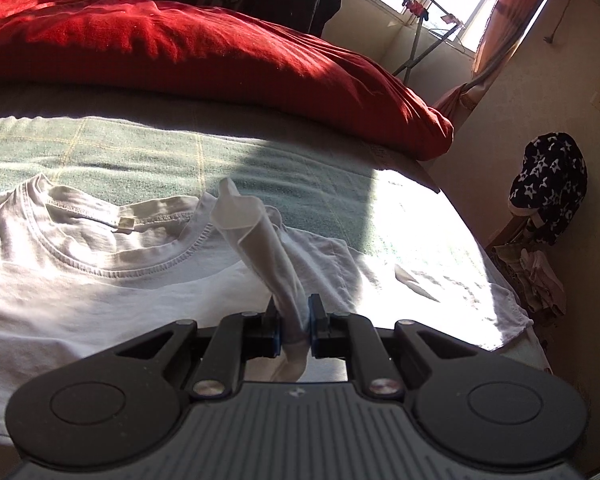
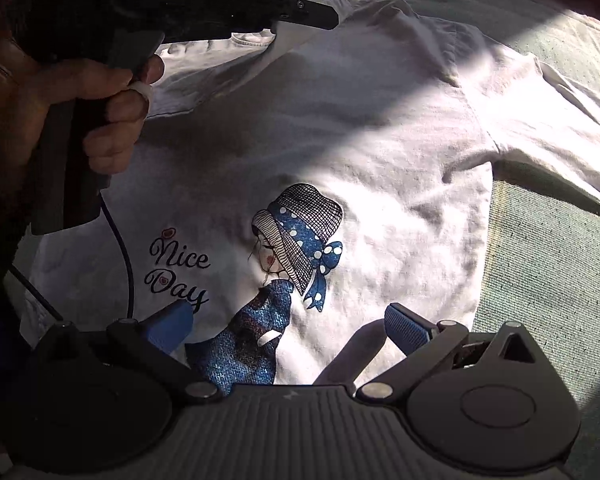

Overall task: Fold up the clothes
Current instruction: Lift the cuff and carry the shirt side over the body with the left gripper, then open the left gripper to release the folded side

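I saw a white T-shirt (image 2: pixel 380 128) lying flat on the bed, on a green blanket (image 1: pixel 148 152) with thin yellow lines. The shirt was soft cotton with small wrinkles, a ribbed round collar (image 1: pixel 112 248) and a small tag inside the neck. My left gripper (image 1: pixel 296 330) had its black jaws with blue pads squeezed tight on a pinch of the shirt, near the collar, and the cloth stood up from the jaws like a twisted cone. My right gripper (image 2: pixel 290 326) hung over the front of the shirt with its jaws spread wide and nothing between them. Its blue pads (image 2: pixel 406 326) looked bumpy. The shirt had a picture of a girl (image 2: pixel 296 248) in a netted hat with a blue spotted bow, and curly writing beside it said "Nice Day". In the right view a hand (image 2: pixel 72 104) gripped the handle of the left tool, whose dark body read "DAS" and "GenRobot.AI", with smaller print I could not read fully. A puffy red quilt (image 1: pixel 204 52) lay past the shirt. Strong sun washed out the right sleeve, and the bottom hem was cut off.
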Demonstrator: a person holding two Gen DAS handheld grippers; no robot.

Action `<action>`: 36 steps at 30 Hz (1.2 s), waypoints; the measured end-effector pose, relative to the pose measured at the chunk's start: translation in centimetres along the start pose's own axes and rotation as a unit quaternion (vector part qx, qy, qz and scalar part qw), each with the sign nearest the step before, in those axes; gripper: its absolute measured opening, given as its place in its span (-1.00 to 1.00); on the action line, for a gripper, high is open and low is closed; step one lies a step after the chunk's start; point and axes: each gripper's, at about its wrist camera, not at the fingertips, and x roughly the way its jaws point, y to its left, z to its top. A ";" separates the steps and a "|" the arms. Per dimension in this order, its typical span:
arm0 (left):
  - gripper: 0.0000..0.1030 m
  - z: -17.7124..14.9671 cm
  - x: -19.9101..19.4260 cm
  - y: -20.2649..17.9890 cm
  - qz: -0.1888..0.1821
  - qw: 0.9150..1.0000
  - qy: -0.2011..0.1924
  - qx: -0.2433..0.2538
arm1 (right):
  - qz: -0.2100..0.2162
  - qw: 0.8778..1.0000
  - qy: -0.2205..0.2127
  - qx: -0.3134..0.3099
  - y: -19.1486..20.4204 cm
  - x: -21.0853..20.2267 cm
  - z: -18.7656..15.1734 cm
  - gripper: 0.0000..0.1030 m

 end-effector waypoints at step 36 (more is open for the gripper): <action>0.05 -5.4 -10.7 10.6 0.167 0.978 0.091 0.082 | -0.003 1.000 -0.005 -0.012 2.9 1.0 1.7 1.00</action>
